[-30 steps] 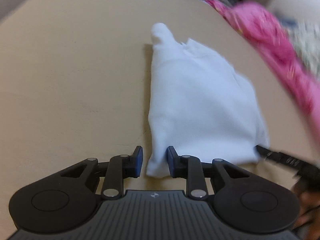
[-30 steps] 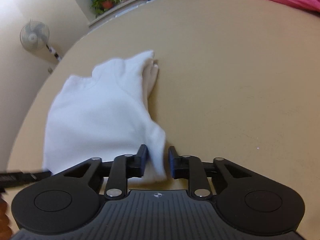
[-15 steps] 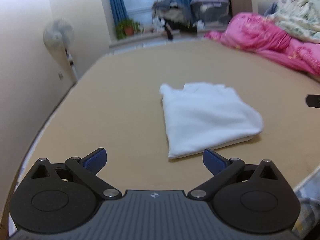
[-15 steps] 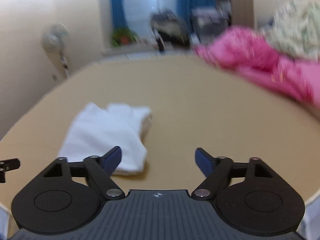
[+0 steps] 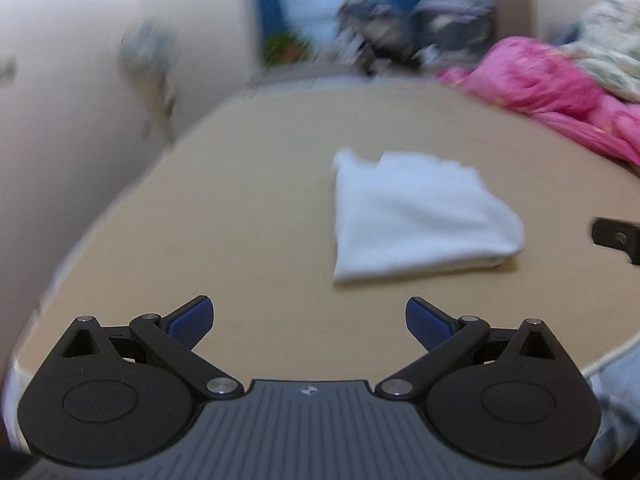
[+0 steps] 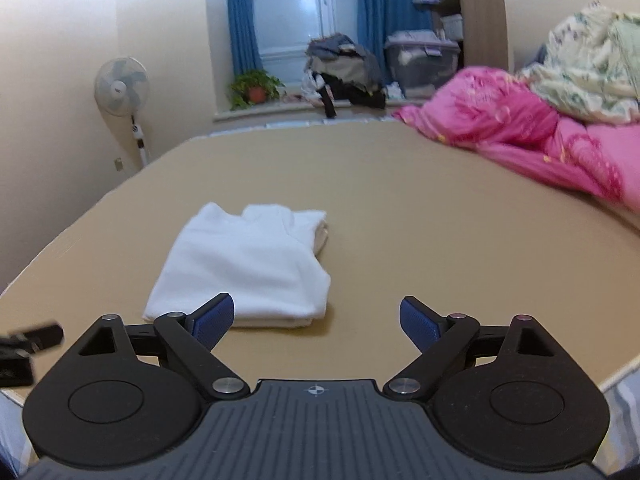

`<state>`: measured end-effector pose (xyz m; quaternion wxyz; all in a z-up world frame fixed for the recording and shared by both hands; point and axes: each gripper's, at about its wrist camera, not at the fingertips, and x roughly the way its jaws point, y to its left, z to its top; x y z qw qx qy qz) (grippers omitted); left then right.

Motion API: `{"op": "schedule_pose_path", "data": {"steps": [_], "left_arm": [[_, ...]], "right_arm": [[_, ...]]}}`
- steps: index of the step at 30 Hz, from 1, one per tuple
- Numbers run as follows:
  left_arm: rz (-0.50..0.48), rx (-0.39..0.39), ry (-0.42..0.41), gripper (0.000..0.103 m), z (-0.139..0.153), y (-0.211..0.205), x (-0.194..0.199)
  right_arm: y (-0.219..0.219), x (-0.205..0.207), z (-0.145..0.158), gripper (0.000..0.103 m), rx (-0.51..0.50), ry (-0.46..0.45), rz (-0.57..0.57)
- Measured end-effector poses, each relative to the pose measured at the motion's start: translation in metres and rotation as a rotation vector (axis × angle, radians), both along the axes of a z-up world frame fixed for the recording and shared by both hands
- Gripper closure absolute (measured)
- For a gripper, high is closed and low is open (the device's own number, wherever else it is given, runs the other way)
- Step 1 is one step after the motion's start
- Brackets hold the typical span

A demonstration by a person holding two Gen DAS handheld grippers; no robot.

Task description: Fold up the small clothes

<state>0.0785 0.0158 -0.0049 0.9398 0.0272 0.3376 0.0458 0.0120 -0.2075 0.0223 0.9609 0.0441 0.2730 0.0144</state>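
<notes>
White folded cloth lies flat on the tan table in the left wrist view, ahead and a little right of the left gripper. Jaws spread wide, blue pads well apart, nothing between them. Cloth not touched by either finger; bare table between pad tips and its near edge. Far right edge: a black piece of the right gripper, just beside the cloth's rounded fold. Pink blanket heaped at the table's far right. Background blurred.

Right wrist view, sharp. Right gripper also spread wide, holding nothing. Cloth sits ahead and left; its near edge appears just behind the left blue pad, contact cannot be told. Layers stacked, edges visible at the cloth's right side. Black part of the left gripper at the left edge. Beyond the table: pink blanket, standing fan, potted plant, blue curtains.
</notes>
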Motion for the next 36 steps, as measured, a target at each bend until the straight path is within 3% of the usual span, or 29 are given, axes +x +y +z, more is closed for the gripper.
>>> {"op": "schedule_pose_path", "data": {"steps": [2,6,9,20,36], "left_arm": [[0.010,-0.058,0.001,0.001,0.000,0.006,0.009],[0.029,-0.057,-0.001,0.000,-0.007,0.004,0.024],[0.007,-0.087,0.022,0.001,-0.010,0.001,0.030],[-0.063,-0.082,-0.029,0.001,-0.009,-0.015,0.027],[-0.091,-0.071,-0.040,0.001,-0.013,-0.015,0.027]], "right_arm": [[0.003,0.004,-0.004,0.012,0.007,0.011,0.007],[0.011,0.009,-0.005,0.012,-0.033,-0.002,0.003],[0.009,0.016,-0.005,0.012,0.000,0.007,-0.004],[0.022,0.029,-0.023,0.012,-0.049,0.049,0.036],[0.028,0.026,-0.019,0.012,-0.051,0.046,0.064]]}}
